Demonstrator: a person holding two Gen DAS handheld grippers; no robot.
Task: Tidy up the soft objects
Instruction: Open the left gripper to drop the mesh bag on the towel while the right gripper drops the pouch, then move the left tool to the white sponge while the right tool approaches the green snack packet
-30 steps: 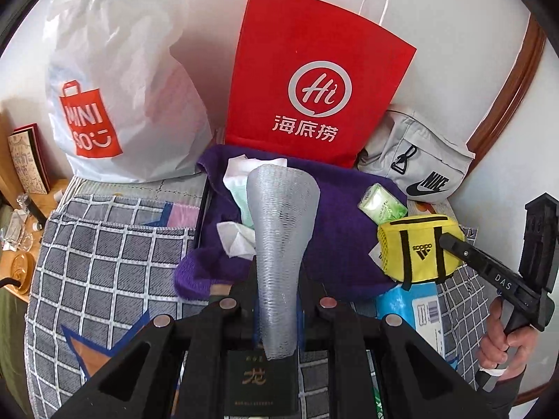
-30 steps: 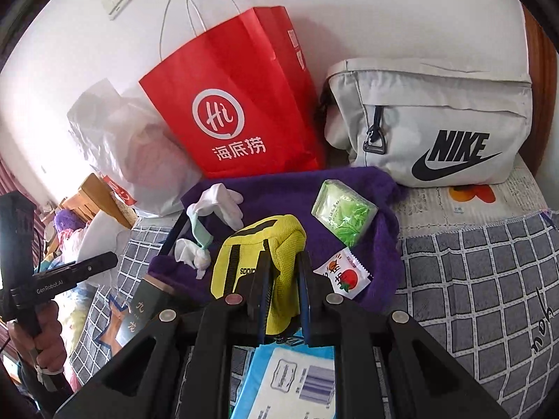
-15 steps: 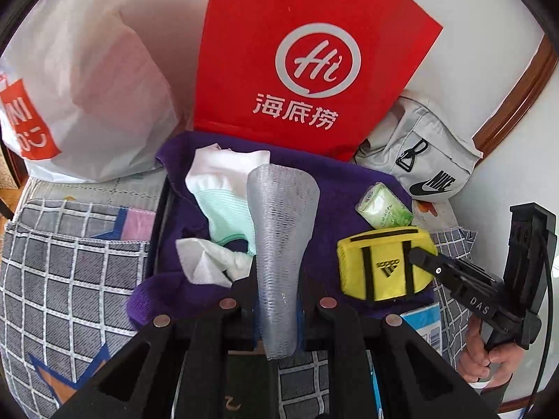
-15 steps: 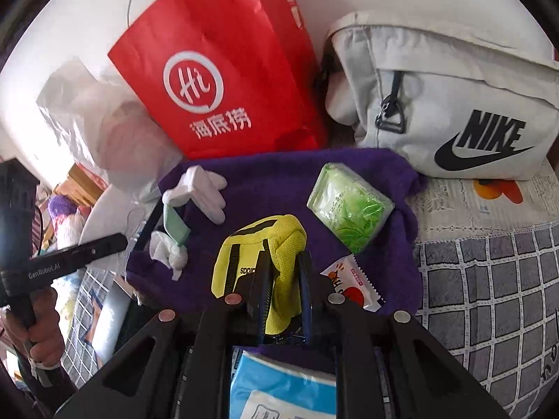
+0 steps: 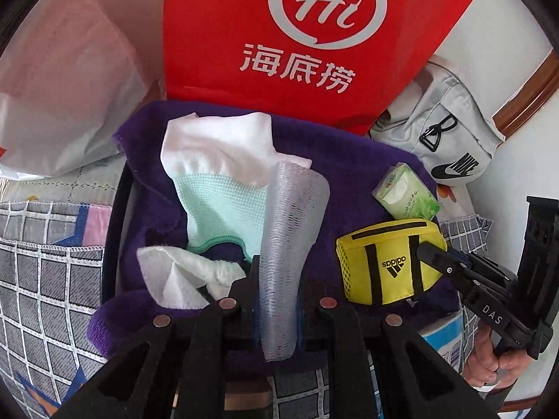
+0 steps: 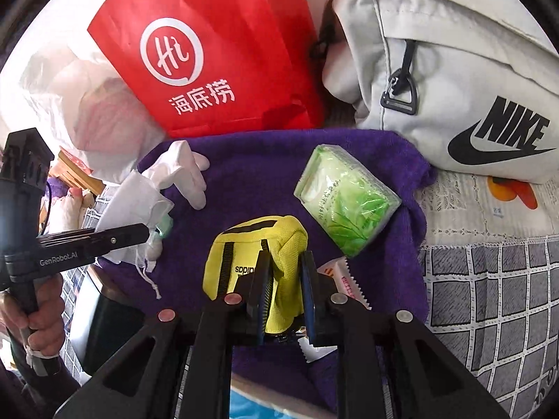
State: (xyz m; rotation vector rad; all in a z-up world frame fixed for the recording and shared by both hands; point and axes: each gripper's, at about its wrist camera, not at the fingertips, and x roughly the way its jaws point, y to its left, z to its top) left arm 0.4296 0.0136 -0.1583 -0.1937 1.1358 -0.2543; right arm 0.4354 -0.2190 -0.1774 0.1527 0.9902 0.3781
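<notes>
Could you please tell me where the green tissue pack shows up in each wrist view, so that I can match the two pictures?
Left wrist: the green tissue pack lies right of centre on the purple towel, just above the yellow Adidas pouch.
Right wrist: the pack lies at centre right on the towel, up and right of the pouch.
Shared landmark: the red paper bag stands behind the towel in both views.

pouch [image 6: 256, 262] on towel [image 6: 265, 174], bags [image 6: 209, 52] behind
</notes>
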